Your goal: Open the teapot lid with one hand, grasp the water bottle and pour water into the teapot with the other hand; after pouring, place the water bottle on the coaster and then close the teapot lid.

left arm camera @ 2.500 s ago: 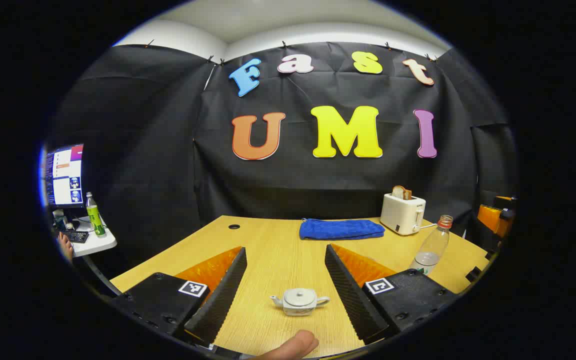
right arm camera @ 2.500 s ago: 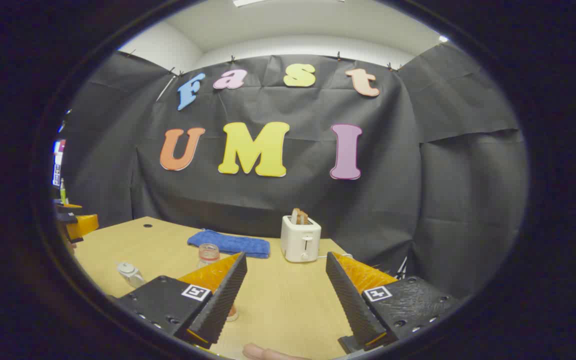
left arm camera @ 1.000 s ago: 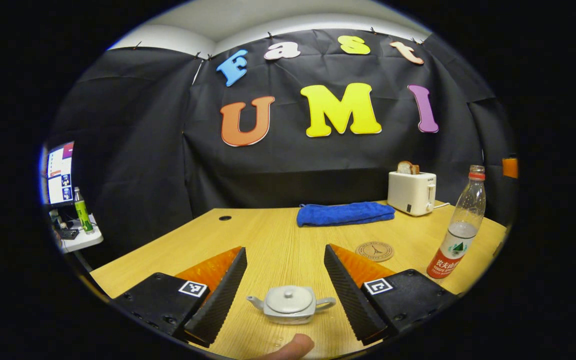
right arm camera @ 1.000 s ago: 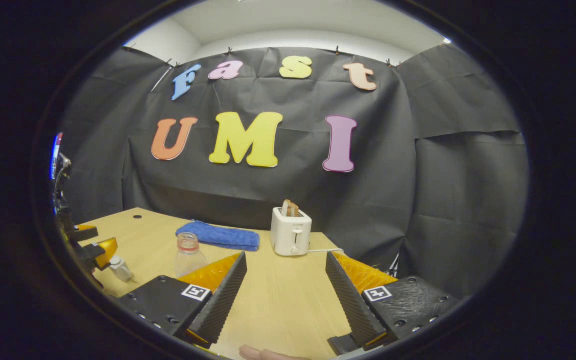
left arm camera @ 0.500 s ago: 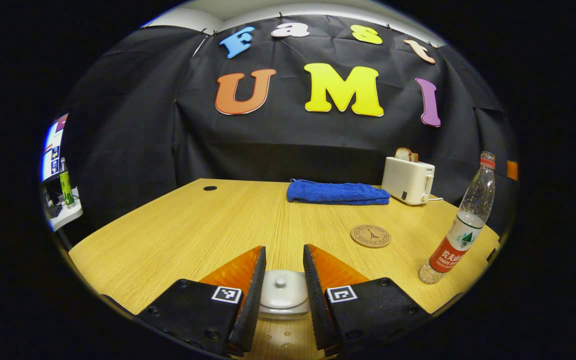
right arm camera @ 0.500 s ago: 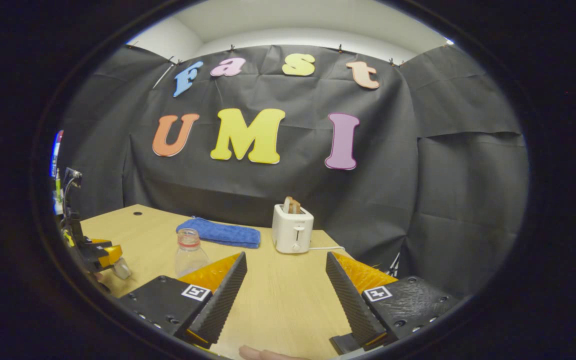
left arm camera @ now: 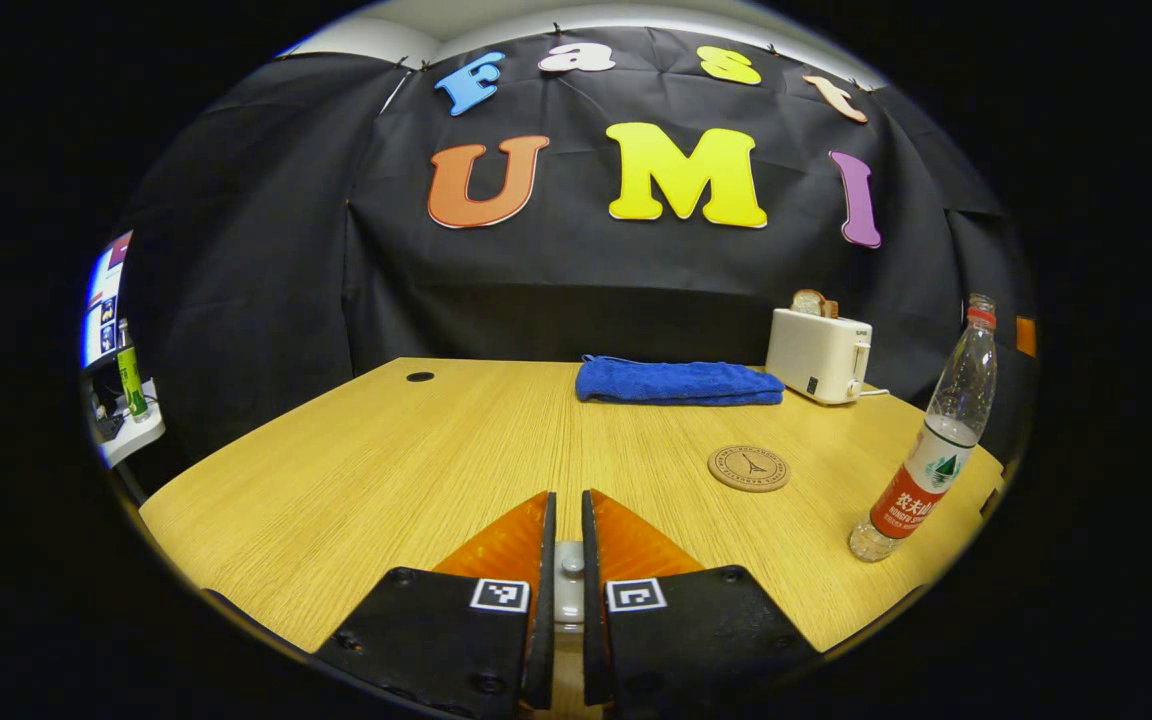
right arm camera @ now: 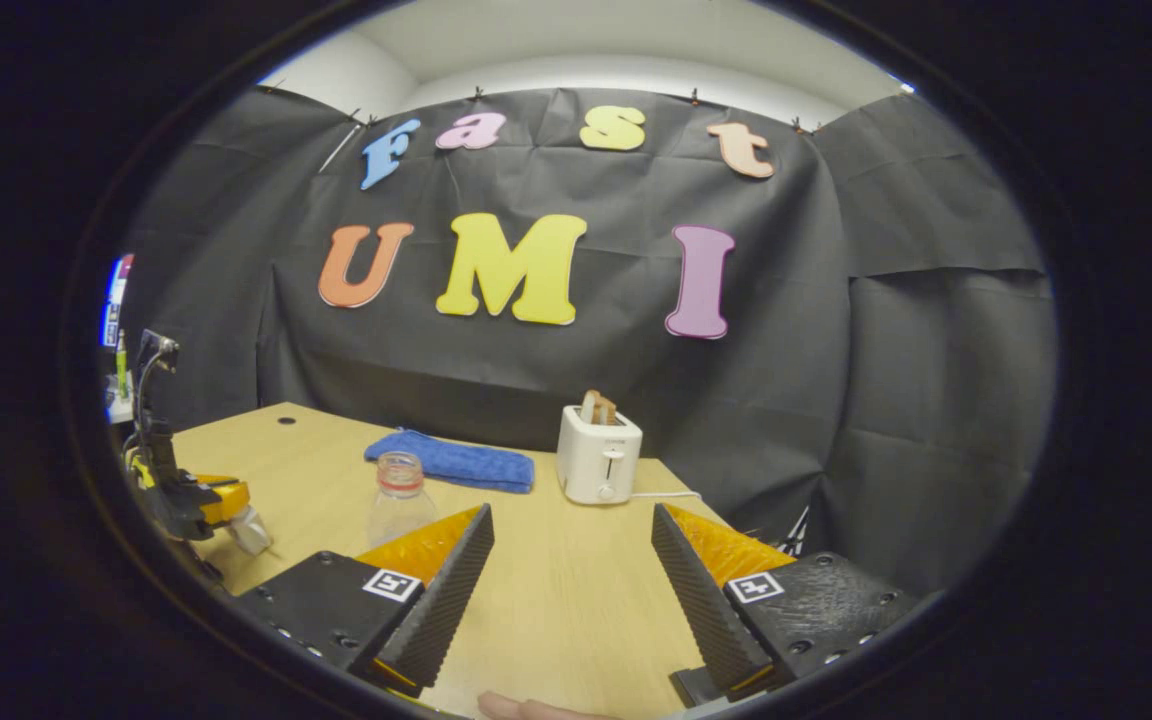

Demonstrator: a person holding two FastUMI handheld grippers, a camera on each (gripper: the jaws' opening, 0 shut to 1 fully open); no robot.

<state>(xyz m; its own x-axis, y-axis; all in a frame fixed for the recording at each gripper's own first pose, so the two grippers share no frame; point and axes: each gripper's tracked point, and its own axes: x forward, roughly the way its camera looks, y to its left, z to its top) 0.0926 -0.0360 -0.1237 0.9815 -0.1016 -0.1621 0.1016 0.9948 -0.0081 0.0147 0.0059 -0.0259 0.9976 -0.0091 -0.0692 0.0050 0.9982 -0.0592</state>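
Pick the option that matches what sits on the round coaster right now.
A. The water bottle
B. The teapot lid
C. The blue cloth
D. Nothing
D: in the left gripper view the coaster lies bare on the table, the water bottle stands off to its right, and the blue cloth lies behind it.

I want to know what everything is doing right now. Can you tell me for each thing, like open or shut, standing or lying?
left gripper: fingers closed on the teapot lid's knob.
teapot lid: gripped at its knob.
right gripper: open, holding nothing.
water bottle: standing upright, cap on, partly filled.
coaster: lying flat, nothing on it.
toaster: bread sticking up from its slot.
blue cloth: folded, lying flat.
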